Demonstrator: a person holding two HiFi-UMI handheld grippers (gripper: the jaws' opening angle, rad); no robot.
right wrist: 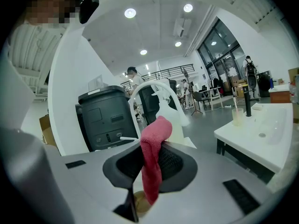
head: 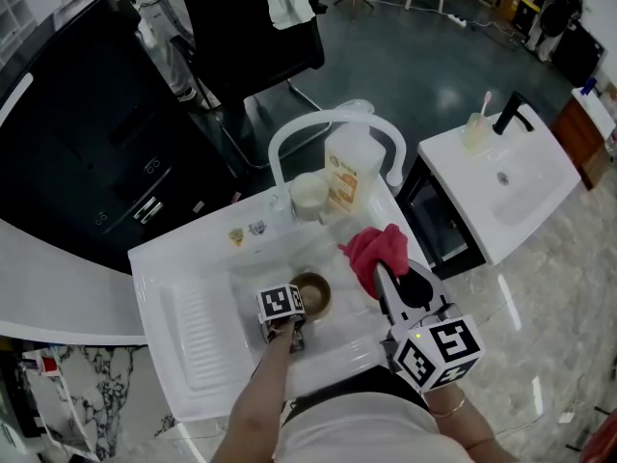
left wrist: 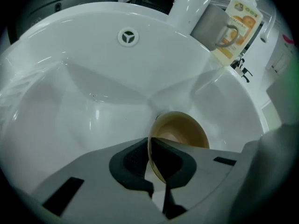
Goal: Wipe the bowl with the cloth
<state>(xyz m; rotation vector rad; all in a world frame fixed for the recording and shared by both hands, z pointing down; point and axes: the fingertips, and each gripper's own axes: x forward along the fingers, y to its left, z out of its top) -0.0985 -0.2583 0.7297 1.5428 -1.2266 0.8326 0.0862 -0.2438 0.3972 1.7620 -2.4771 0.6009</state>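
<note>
Head view: bowl (head: 310, 295) sits low in the sink (head: 193, 258) basin, tipped up on edge. Brown, small. Note that?
— Noted. Left gripper view adds this: left gripper (left wrist: 154, 160) is clamped on the bowl's near rim, one pad inside and one outside. The hollow is open to view.
— And the cloth (right wrist: 156, 129)?
— Red. It is pinched in the right gripper (right wrist: 150, 167), jaws shut on it, with a tuft above the pads and a tail hanging below. From above it hangs just right of the bowl and apart from it. I can see no contact.
— So the wipe has not begun, I'd say. How is it done well?
— My judgement: lead with the loose tuft, not the jaw tips. Hard jaws on the bowl could scrape it or knock it out of that thin rim pinch.
— Pressure?
— Light. A rim grip resists a push poorly. Tilt the hollow toward the cloth and sweep around the inner wall. Start opposite the clamped stretch, because that part is covered by a pad and needs a regrip later.
— Anything around it?
— Faucet (head: 333, 123), cup (head: 308, 194) and soap bottle (head: 349, 170) are on the back ledge, well behind. Approaching from the right side should miss all three.
</note>
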